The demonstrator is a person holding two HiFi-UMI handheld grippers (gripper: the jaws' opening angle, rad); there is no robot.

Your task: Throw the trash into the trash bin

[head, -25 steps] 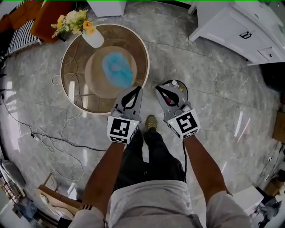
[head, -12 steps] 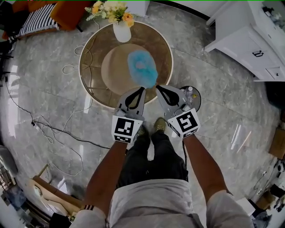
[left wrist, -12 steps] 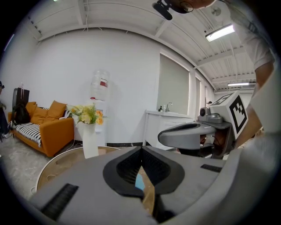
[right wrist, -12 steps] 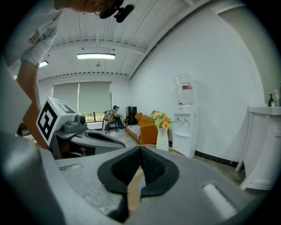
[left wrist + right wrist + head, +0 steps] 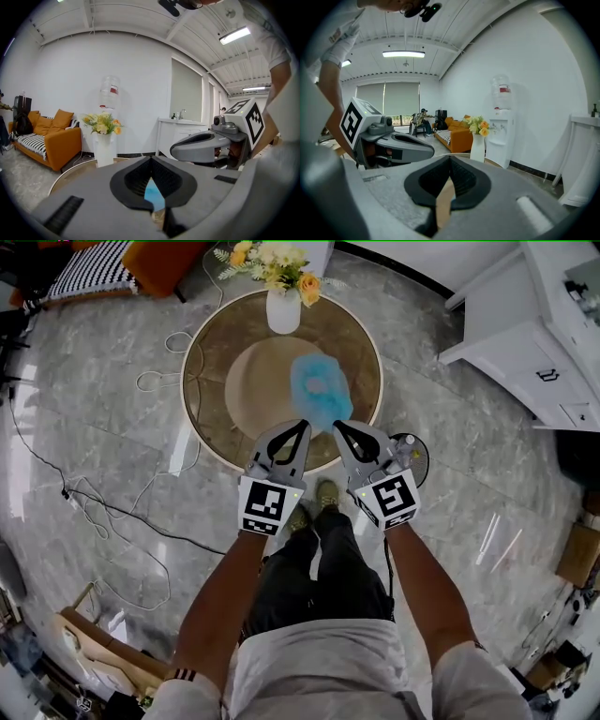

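Observation:
A crumpled blue piece of trash [image 5: 321,390] lies on the round brown table [image 5: 211,381], toward its near right side. My left gripper [image 5: 304,425] and right gripper [image 5: 338,426] are side by side over the table's near edge, both shut and empty, their tips just short of the blue trash. In the left gripper view the blue trash [image 5: 152,192] shows through the gap behind the closed tips of the left gripper [image 5: 151,158]. The black round trash bin [image 5: 413,456] stands on the floor just right of the right gripper and is partly hidden by it.
A white vase of flowers [image 5: 283,307] stands at the table's far edge. White cabinets [image 5: 534,343] are at the right, an orange sofa [image 5: 159,259] at the far left. Cables [image 5: 94,512] trail over the marble floor on the left. My shoes [image 5: 325,495] are by the table's edge.
The person has stepped closer to the table. Both grippers moved together from beside the table to over its near edge, close to the blue trash; the bin now lies right of the right gripper.

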